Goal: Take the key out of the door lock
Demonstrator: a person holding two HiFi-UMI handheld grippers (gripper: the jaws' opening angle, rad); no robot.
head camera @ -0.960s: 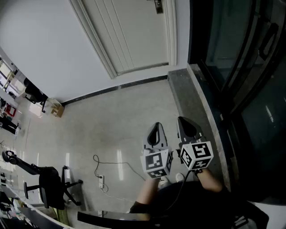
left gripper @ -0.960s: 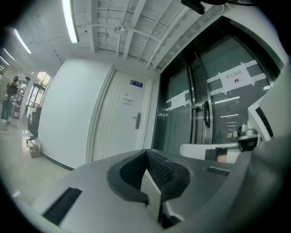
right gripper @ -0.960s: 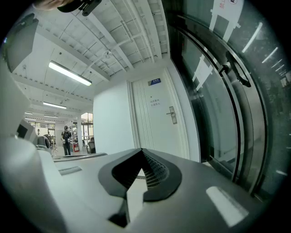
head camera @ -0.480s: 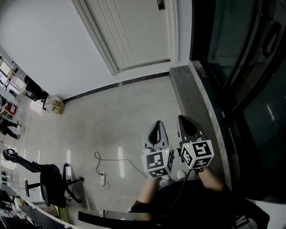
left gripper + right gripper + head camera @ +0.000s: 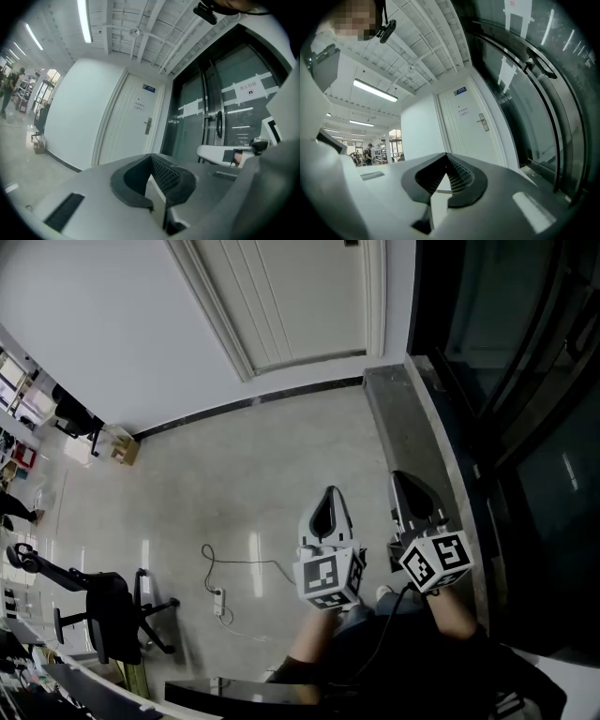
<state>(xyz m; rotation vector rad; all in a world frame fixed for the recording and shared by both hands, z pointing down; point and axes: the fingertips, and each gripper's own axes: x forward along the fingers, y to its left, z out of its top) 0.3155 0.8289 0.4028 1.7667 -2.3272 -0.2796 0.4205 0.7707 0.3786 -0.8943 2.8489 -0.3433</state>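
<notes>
The white door (image 5: 300,296) stands far ahead, and its lock plate (image 5: 352,243) just touches the top edge of the head view. In the left gripper view the door handle and lock (image 5: 147,125) look small and distant, as does the lock (image 5: 483,122) in the right gripper view. No key can be made out at this range. My left gripper (image 5: 328,507) and right gripper (image 5: 405,488) hang side by side over the floor, both pointing level towards the door. Each is shut with nothing between its pads, left (image 5: 151,159) and right (image 5: 446,157).
A dark glass wall with a long door handle (image 5: 541,65) runs along the right, above a grey stone sill (image 5: 412,427). On the floor to the left are a cable with a power strip (image 5: 220,601), an office chair (image 5: 103,615) and a cardboard box (image 5: 122,446).
In the head view the door and lock have slid up to the frame's top edge. Both grippers sit slightly lower and further right, and stay shut.
</notes>
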